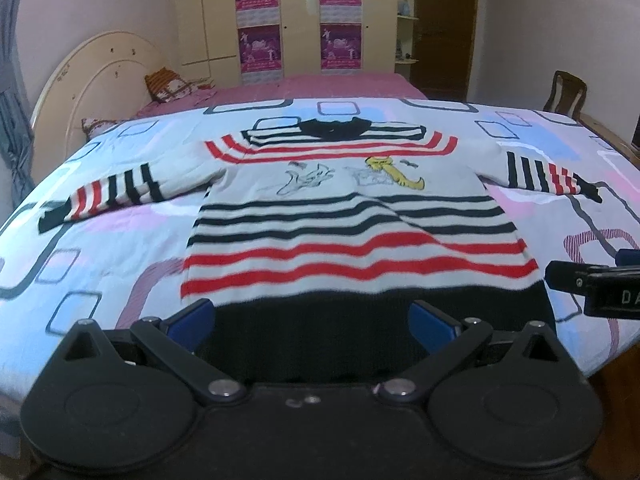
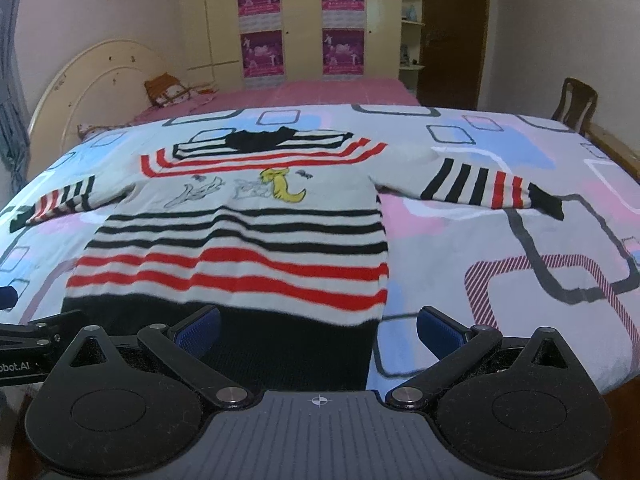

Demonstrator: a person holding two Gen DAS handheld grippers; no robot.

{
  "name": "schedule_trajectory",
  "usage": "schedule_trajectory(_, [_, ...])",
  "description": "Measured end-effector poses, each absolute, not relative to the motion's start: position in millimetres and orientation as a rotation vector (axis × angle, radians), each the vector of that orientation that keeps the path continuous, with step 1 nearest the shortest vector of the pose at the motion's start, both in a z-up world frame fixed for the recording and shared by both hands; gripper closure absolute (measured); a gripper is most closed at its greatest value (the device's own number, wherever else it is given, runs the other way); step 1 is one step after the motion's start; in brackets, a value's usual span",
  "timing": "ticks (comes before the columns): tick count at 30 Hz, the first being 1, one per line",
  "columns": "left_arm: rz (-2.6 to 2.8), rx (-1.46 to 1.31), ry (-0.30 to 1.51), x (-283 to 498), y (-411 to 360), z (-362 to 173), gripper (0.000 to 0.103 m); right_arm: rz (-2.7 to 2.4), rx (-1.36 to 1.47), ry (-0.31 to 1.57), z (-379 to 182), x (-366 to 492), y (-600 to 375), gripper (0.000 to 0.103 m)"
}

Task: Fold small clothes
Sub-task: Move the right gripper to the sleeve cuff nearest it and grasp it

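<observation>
A small striped sweater [image 1: 352,216] lies flat on the bed, face up, both sleeves spread out, black hem nearest me. It is white with black and red stripes and cartoon figures on the chest. It also shows in the right wrist view [image 2: 240,248]. My left gripper [image 1: 314,322] is open and empty, just above the middle of the black hem. My right gripper [image 2: 318,330] is open and empty over the hem's right corner. The right gripper shows at the right edge of the left wrist view [image 1: 592,284].
The patterned bedsheet [image 2: 500,240] covers the near bed. A pink bed [image 1: 312,86] with a pillow [image 1: 168,86] and a cream headboard [image 1: 92,76] lies behind. A wardrobe with posters [image 1: 300,16] stands at the back. A wooden chair [image 1: 568,94] stands at the right.
</observation>
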State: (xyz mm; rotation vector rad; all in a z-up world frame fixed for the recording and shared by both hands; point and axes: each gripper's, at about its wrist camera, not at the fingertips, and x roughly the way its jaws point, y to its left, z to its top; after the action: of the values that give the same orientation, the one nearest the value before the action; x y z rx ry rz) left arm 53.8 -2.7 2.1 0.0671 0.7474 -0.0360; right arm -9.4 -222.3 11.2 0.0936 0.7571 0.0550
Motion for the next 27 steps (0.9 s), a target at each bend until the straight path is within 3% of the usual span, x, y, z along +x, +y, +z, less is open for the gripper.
schedule_trajectory(25, [-0.288,-0.037,0.738,189.2,3.2,-1.5,0.000,-0.186,0.228,0.649,21.5,88.6,-278.1,0.000])
schedule_trajectory(27, [-0.272,-0.024,0.735,198.6,-4.7,-4.7,0.004,-0.221,0.244,0.634,20.4,93.6,-293.7,0.000])
